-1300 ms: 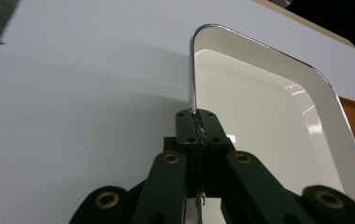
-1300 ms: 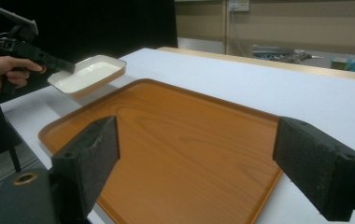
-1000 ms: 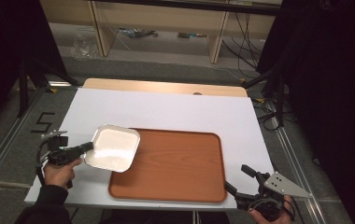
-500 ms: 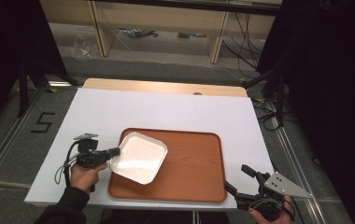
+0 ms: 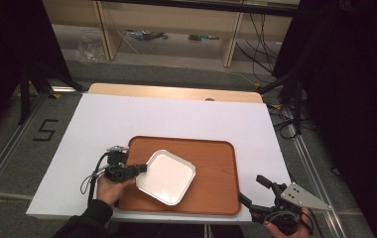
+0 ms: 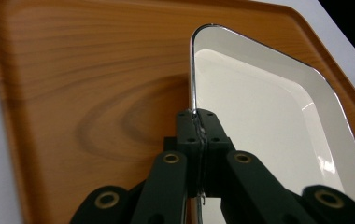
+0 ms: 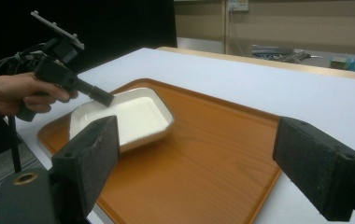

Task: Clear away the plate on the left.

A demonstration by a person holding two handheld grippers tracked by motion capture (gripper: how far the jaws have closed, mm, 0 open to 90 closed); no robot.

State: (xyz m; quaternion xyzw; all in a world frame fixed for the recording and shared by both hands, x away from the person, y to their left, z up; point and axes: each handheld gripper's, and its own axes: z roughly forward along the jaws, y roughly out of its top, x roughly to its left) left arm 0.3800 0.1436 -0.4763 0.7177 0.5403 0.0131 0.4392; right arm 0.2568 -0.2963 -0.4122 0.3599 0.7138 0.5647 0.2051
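White table (image 5: 127,119) — wooden tray (image 5: 216,168), shelving behind.

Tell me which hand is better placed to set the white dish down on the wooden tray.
Left: its gripper is shut on the rim of the white rectangular dish above the brown wooden tray. The right gripper waits open beside the tray.

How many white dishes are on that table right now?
1. The white dish sits over the left part of the wooden tray, its rim pinched by the left gripper. None seems hidden.
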